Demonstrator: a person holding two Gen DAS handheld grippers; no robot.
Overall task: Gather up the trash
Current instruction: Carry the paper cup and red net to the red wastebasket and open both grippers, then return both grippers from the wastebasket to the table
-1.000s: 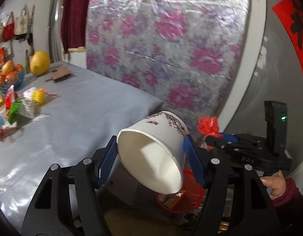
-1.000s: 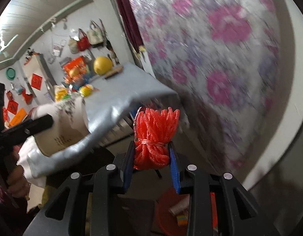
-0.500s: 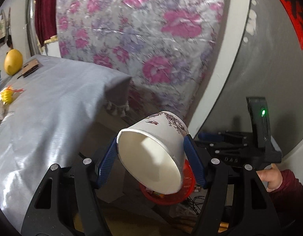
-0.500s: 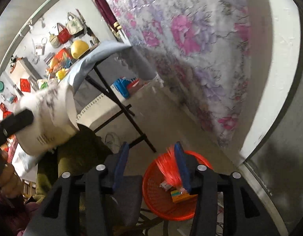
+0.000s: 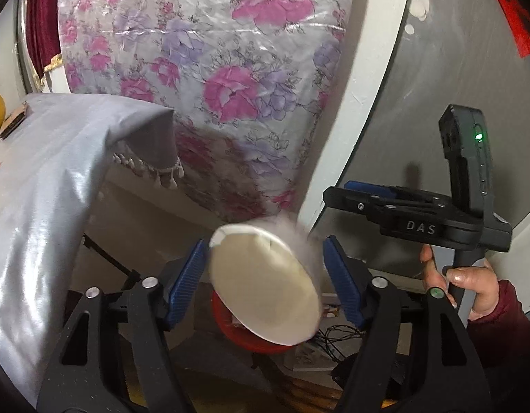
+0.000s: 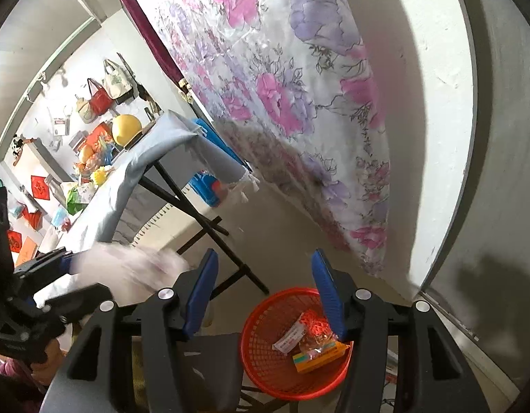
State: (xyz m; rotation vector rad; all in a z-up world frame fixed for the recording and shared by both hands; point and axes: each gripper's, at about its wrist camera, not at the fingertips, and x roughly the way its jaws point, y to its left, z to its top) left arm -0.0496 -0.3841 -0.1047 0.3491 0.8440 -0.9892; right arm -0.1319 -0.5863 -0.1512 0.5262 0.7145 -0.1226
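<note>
A white paper cup [image 5: 261,285], blurred and tilted, hangs between the blue pads of my left gripper [image 5: 265,244]. Its jaws are opening and gaps show on both sides of the cup. Right under the cup sits the red mesh basket [image 5: 227,327]. In the right wrist view the cup [image 6: 134,268] is a pale smear at the left gripper [image 6: 86,275]. My right gripper [image 6: 265,261] hovers above the basket [image 6: 261,371], jaws opening with nothing between them. The red net [image 6: 314,323] lies in the basket with a wrapper [image 6: 290,337] and an orange box [image 6: 316,358].
A folding table with a grey cloth [image 5: 41,172] stands to the left, its black legs [image 6: 203,220] close to the basket. A floral sheet [image 5: 213,69] covers the wall behind. A person's hand [image 5: 471,285] holds the right gripper [image 5: 337,191]. Cables lie on the floor by the basket.
The right gripper let go of the red net, which dropped into the basket. The left jaws widened off the cup, which now tips and slips. Both grippers came down towards the basket.
</note>
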